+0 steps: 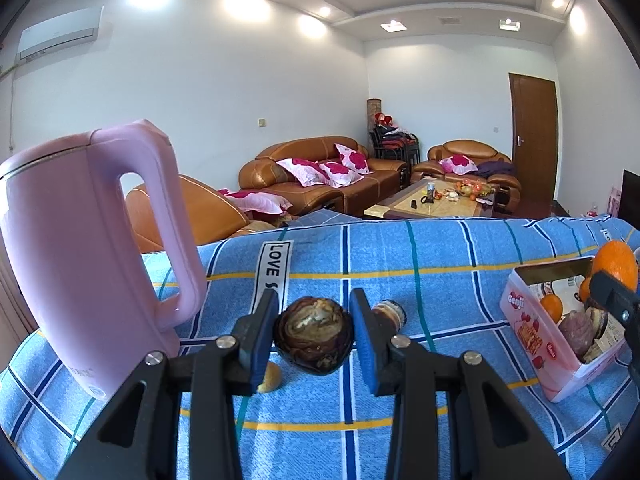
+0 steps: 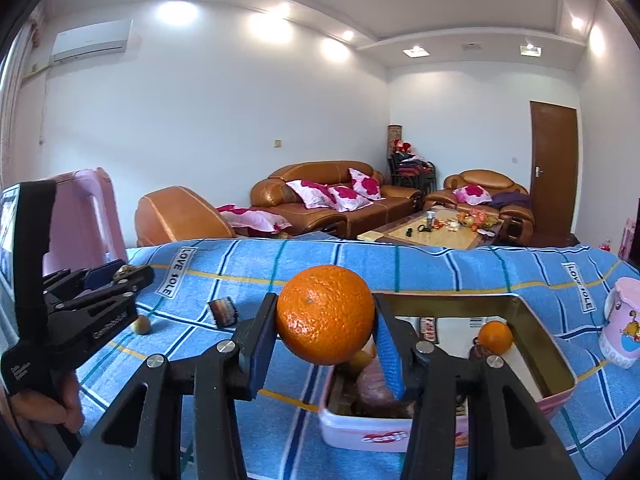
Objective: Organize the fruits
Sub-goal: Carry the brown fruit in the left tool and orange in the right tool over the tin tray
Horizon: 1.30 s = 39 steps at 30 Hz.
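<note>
Home living room, brown leather sofas [image 1: 320, 172] with floral cushions, coffee table [image 2: 436, 232], wall air conditioner [image 2: 92, 40]

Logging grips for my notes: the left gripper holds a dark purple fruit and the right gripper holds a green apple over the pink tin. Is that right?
Not quite. In the right wrist view the right gripper holds an orange, not a green apple, over the pink tin. The left gripper does hold the dark purple fruit.

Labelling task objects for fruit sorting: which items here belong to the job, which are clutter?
Job:
- orange in right hand-held gripper
- dark round fruit in left hand-held gripper
- pink tin holding fruit
- small yellowish fruit

Clutter:
- pink kettle
- pink cup
- small card
</note>
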{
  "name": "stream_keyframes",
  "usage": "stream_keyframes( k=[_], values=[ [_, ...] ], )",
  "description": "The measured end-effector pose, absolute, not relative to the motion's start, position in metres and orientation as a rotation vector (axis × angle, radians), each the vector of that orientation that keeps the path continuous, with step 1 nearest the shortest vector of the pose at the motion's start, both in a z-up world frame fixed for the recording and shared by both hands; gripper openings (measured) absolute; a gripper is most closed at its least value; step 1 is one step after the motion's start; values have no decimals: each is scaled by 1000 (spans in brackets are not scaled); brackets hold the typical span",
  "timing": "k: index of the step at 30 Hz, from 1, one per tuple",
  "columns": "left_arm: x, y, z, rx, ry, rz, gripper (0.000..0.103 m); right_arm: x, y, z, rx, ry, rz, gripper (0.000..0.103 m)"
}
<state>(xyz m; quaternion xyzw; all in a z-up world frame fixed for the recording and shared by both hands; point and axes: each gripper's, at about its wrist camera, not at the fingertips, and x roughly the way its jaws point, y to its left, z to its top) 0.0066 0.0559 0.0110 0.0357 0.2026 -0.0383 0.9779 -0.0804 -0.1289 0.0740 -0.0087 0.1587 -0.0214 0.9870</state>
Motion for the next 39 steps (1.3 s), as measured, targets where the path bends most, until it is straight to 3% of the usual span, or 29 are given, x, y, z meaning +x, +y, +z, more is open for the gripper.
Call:
stream_keyframes(
  k=[15,39],
  values=[
    [-4,46,10,34,467,-72,38,-74,-146,75,-6,350,-64,48],
    [3,-88,22,65,482,-328,38,-71,-269,92,77,326,-285,48]
  ],
)
